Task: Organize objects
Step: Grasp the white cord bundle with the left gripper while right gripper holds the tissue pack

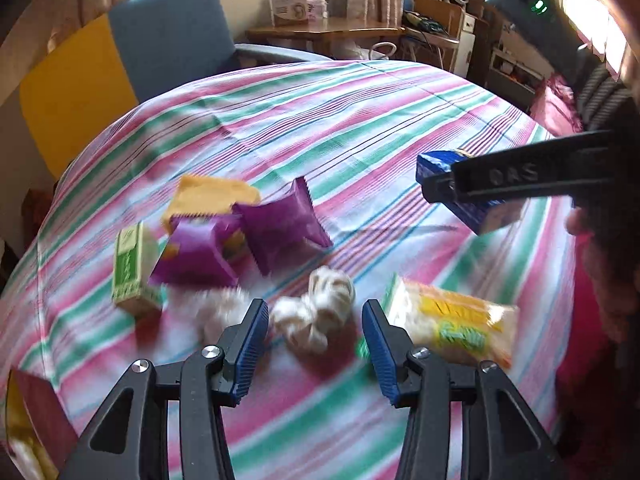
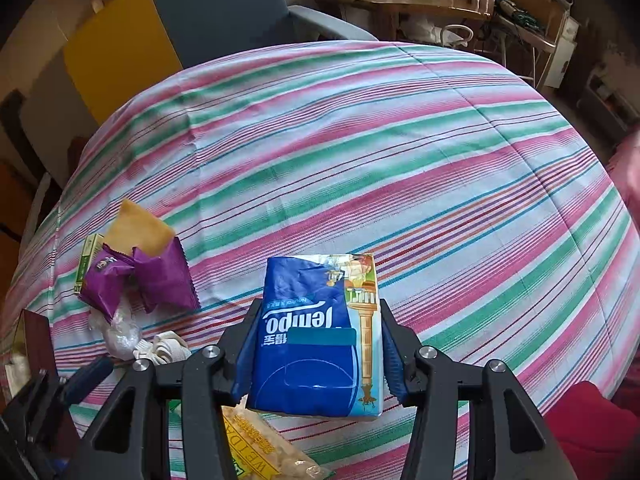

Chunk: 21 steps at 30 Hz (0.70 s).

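Observation:
My right gripper (image 2: 318,344) is shut on a blue Tempo tissue pack (image 2: 316,332) and holds it above the striped tablecloth (image 2: 400,152). The pack also shows at the right of the left wrist view (image 1: 472,200), clamped in the right gripper. My left gripper (image 1: 316,344) is open and empty, low over a white knotted bundle (image 1: 320,308). Two purple snack packets (image 1: 240,240), a yellow packet (image 1: 208,196) and a green-white box (image 1: 134,268) lie to its left. A yellow-green snack bag (image 1: 452,324) lies to its right.
A dark red box (image 1: 36,412) stands at the near left table edge. A blue and yellow chair (image 1: 160,40) stands behind the table. A wooden desk (image 1: 324,32) and shelves with clutter fill the back of the room.

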{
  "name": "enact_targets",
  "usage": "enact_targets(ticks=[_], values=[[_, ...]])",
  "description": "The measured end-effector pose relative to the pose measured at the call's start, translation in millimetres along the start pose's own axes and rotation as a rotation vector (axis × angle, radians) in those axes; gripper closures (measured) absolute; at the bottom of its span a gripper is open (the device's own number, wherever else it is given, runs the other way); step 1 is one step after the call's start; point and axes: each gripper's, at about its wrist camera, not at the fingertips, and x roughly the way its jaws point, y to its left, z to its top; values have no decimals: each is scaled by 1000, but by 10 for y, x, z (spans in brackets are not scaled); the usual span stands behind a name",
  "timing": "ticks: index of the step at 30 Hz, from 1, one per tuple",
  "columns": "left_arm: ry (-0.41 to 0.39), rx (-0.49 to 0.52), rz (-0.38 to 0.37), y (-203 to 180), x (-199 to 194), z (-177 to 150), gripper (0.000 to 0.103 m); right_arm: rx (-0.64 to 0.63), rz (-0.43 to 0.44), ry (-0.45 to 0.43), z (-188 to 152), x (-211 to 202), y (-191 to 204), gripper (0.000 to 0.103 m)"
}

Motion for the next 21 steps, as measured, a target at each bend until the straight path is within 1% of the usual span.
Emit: enact_targets(ticks=[2,4,6,7,10,14,18,21], values=[[15,22,-2,-21,134,60,54,7,7,4,9,9,-7,50],[34,19,-10,-21,274,90,55,9,12,2,10,3,-10,50],[51,14,6,-34,374,82,63,9,11,7,15,19,-4,50],[31,-3,1,-26,356,61,68,7,5,10,15,31,-2,50],[10,-47,-5,-26,248,-58,72,-8,-6,24,14,77,10,50],[-9,-113,20,-38,8,-412,73,-25,-44,43,21,165,54,50],[-42,-135,68,-92,-276,-866,73,-56,-67,82,-13,262,82,50],[-63,-152,74,-114,-427,-1131,72,-79,-90,91,-25,305,104,50]])
